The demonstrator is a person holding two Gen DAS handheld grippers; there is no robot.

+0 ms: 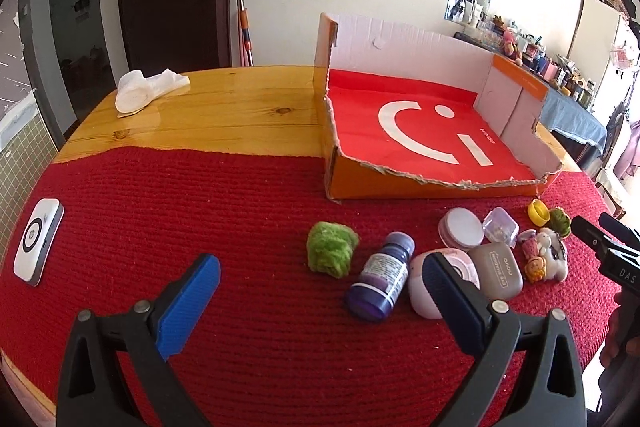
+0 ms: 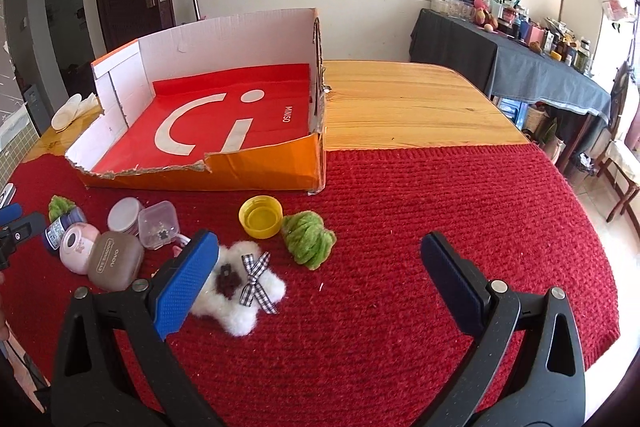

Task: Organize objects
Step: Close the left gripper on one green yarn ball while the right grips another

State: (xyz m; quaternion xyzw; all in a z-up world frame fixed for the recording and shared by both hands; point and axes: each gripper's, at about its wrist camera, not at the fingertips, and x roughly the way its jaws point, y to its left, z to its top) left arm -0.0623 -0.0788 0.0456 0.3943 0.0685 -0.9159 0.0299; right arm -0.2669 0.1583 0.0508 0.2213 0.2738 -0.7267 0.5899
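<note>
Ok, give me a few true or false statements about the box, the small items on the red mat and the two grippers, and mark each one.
1. The orange cardboard box holds no small items yet. True.
2. The left gripper is shut on the purple bottle. False: it is open, and the bottle lies on the red mat between its fingers, ungripped.
3. The yellow cap lies open side up beside a green fuzzy ball. True.
4. The right gripper holds the white fluffy star. False: it is open, and the star lies on the mat.
5. The white power bank sits inside the box. False: it lies on the mat.
</note>
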